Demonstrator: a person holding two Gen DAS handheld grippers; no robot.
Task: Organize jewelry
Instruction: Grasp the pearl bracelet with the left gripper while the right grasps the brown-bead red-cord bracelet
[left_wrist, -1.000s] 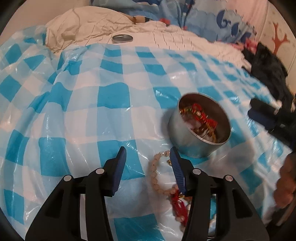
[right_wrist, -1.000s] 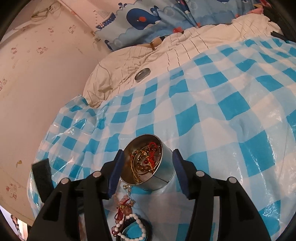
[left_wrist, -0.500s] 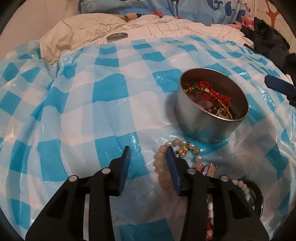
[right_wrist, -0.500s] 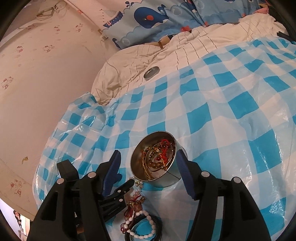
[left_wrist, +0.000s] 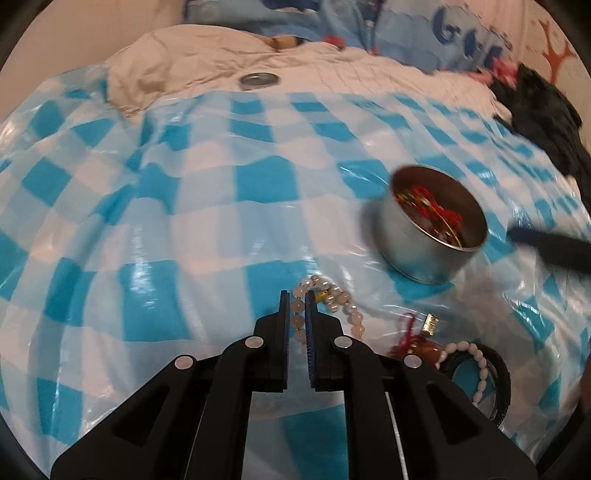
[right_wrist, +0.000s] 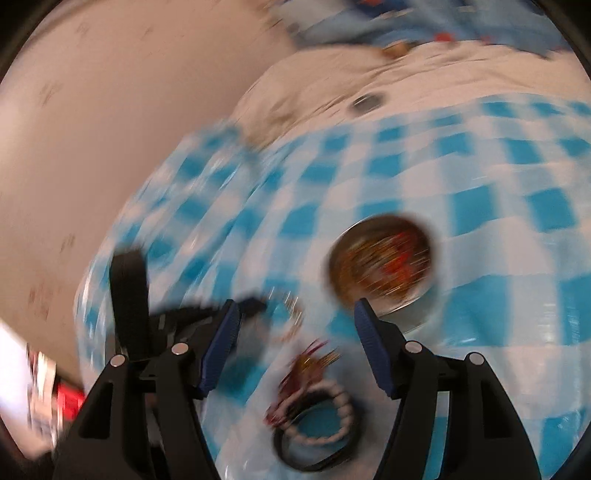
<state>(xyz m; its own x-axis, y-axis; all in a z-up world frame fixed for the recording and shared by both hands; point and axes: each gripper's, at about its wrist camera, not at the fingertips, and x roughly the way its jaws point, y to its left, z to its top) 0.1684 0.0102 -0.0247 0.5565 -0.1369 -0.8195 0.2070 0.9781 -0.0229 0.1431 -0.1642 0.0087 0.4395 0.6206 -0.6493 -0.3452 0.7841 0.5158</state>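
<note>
Left wrist view: the left tool (left_wrist: 295, 301) has its fingers drawn nearly together, pinching one side of a pale pink bead bracelet (left_wrist: 328, 299) that lies on the blue-and-white checked plastic sheet (left_wrist: 147, 206). Just right of the bracelet are a red tassel charm (left_wrist: 408, 330) and a white bead bracelet (left_wrist: 469, 363) draped over a black bangle (left_wrist: 502, 384). Farther out to the right stands a round metal tin (left_wrist: 424, 247) with red and gold jewelry inside. Its lid (left_wrist: 258, 79) rests well apart on the cream quilt (left_wrist: 184, 62) at the far edge of the sheet.

Right wrist view, heavily blurred: the right tool (right_wrist: 295, 332) is spread wide and holds nothing. It hangs above the sheet, with the tassel charm (right_wrist: 306, 365) and the white bracelet on the black bangle (right_wrist: 317, 439) showing between its fingers and the tin (right_wrist: 384, 266) beyond its right finger.
</note>
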